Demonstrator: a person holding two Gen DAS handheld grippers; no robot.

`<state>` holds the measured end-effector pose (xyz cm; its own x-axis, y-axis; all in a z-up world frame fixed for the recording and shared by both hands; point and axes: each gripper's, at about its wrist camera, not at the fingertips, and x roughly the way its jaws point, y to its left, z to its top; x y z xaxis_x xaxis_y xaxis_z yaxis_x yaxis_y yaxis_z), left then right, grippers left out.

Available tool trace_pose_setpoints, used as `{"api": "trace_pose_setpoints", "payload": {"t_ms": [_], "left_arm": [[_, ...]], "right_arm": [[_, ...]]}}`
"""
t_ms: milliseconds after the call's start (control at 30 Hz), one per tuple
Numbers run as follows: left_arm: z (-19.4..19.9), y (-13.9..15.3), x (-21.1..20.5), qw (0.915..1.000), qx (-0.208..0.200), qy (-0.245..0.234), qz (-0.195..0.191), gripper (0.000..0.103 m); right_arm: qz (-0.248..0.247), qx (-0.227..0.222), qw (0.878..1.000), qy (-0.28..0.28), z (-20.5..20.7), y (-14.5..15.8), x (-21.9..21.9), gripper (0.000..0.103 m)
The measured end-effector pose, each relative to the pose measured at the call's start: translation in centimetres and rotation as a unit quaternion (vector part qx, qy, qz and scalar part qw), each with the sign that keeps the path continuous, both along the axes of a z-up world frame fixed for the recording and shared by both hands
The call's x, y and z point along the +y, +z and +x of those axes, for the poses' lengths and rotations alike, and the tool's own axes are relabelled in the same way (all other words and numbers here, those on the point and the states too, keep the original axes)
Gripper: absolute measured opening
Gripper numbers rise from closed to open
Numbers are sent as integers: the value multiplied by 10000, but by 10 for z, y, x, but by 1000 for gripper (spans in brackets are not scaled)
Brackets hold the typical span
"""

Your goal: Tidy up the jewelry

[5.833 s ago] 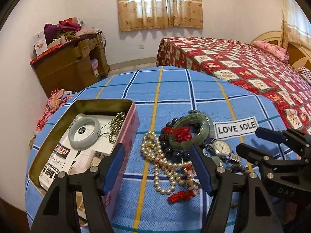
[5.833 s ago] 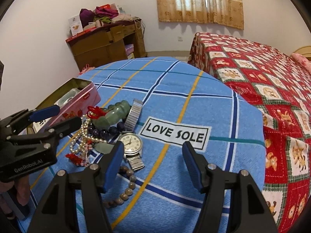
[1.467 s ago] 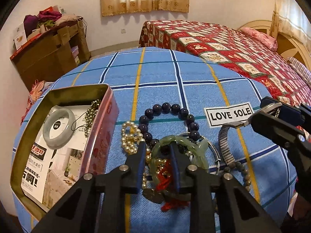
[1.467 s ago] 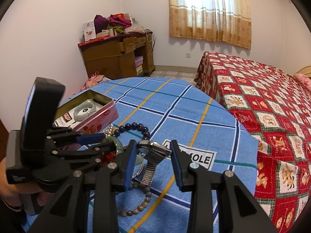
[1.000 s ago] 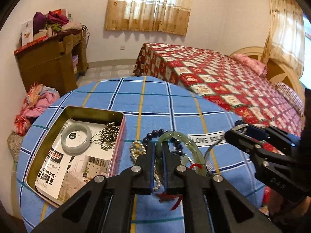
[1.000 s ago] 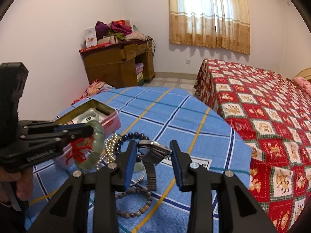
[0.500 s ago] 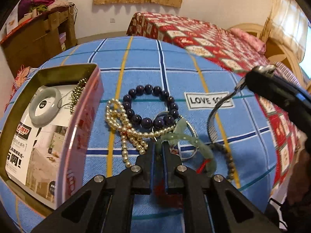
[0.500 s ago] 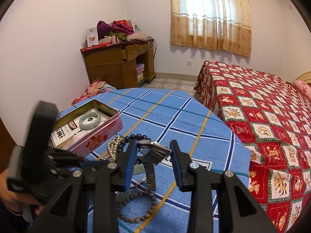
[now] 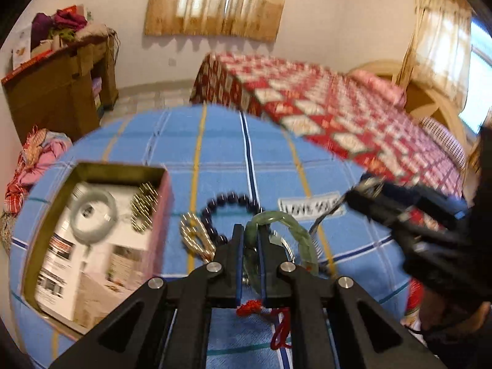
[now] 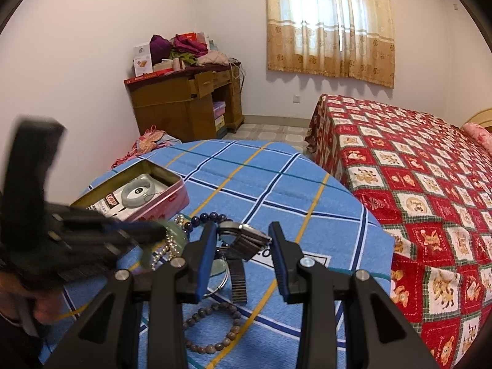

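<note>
My left gripper [image 9: 249,238] is shut on a green jade bangle [image 9: 299,233] with a red cord [image 9: 281,327], held above the blue checked table. My right gripper [image 10: 243,240] is shut on a metal wristwatch [image 10: 246,241], its band hanging down. The open pink tin [image 9: 92,233] sits at the left with a pale bangle [image 9: 92,215] and a bead chain [image 9: 143,206] inside. A pearl necklace [image 9: 195,240] and a dark bead bracelet [image 9: 227,206] lie beside the tin. A brown bead bracelet [image 10: 212,326] lies under my right gripper.
The round table [image 10: 261,178] carries a "LOVE SOLE" label [image 9: 310,207]. A bed with a red quilt [image 10: 415,169] stands to the right. A wooden desk [image 10: 184,104] piled with clothes stands by the far wall.
My left gripper has lifted the jade bangle higher and tilted up, with motion blur. My right gripper holds the watch in nearly the same place.
</note>
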<state>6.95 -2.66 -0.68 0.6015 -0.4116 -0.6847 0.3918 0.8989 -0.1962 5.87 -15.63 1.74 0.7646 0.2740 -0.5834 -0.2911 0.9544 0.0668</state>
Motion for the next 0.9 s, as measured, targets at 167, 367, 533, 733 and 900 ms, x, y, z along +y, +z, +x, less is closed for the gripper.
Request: {"api": "trace_pose_setpoints", "payload": {"t_ms": [167,367,533,733,900], "left_arm": [[5,3,16,9990,309,44,-321,6],[15,-32,12,9929,1093,111,-448,5],[9,-5,23,9937,740,116,-837,5],[7,-20,34,9943,768,367,-635,5],[-6,3,45,9970,376,453,-507,5]], "right_arm": [[-9,-4,10000,59,-2,1,5,37],[-22,41,10000,38,-1,-1,6,37],[-4,58,10000,38,0,-3,5,37],[10,38,9999,93,-3,-2,7,37],[35,-58,9994,342,-3,13,20,37]]}}
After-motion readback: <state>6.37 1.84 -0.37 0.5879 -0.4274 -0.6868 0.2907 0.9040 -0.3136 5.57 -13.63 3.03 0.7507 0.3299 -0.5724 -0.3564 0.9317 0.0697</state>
